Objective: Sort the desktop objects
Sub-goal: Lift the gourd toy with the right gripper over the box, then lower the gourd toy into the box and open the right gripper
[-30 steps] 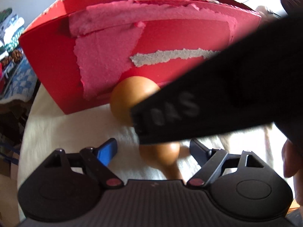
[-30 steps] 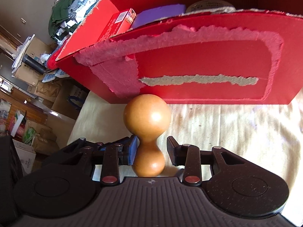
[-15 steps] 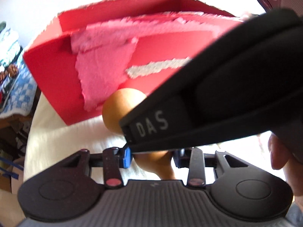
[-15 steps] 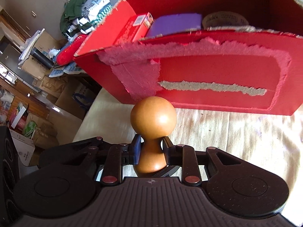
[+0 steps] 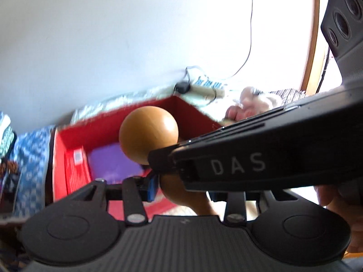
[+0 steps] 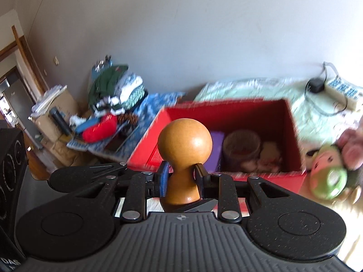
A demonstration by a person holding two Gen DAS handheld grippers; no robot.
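A brown wooden gourd [image 6: 185, 145], with a round head and a narrower neck, is held up in the air in front of the open red box [image 6: 226, 107]. My right gripper [image 6: 182, 176] is shut on its neck. In the left wrist view the gourd [image 5: 148, 133] hangs over the red box [image 5: 109, 122]. My left gripper [image 5: 181, 190] grips its lower part, with the blue pad [image 5: 152, 188] pressed against the wood. Its other finger is hidden behind the right gripper's black housing [image 5: 272, 158]. Inside the box lie a purple box [image 6: 215, 140], a brown roll [image 6: 240, 146] and a red carton [image 5: 76, 165].
A green-faced plush toy [image 6: 329, 176] lies right of the box. A power strip [image 6: 340, 90] with a plug sits on the pale cloth behind it. A clothes pile [image 6: 115, 90] and cardboard boxes stand at the left. A hand [image 5: 335, 195] holds the right gripper.
Both grippers closed on the gourd and lifted it from the cloth, from in front of the box's torn front wall to above rim height. The box's inside now shows.
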